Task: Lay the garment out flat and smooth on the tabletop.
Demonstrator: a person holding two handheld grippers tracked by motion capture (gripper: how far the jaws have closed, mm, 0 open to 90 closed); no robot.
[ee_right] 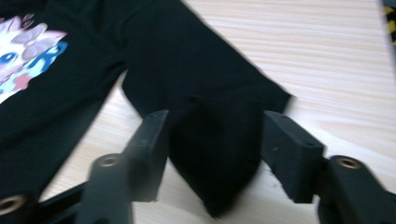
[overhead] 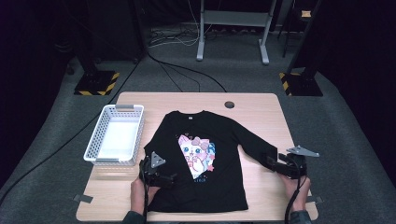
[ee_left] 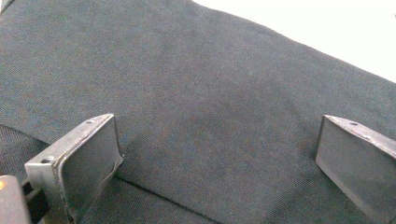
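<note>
A black long-sleeved shirt (overhead: 205, 140) with a cartoon cat print lies flat, front up, on the wooden table (overhead: 261, 107). One sleeve (ee_right: 210, 93) reaches out toward the table's right side. Its cuff end lies bunched between the jaws of my right gripper (ee_right: 215, 140), which stand apart from the cloth and do not press on it. In the high view the right gripper (overhead: 271, 161) is at that cuff. My left gripper (overhead: 173, 179) rests over the shirt's lower left part. Its jaws (ee_left: 219, 158) are wide open above black fabric with a fold line.
A white plastic basket (overhead: 116, 135) stands empty on the table's left side, close to the shirt. A round cable hole (overhead: 229, 104) sits near the far edge. Bare wood lies to the right of the sleeve and along the front edge.
</note>
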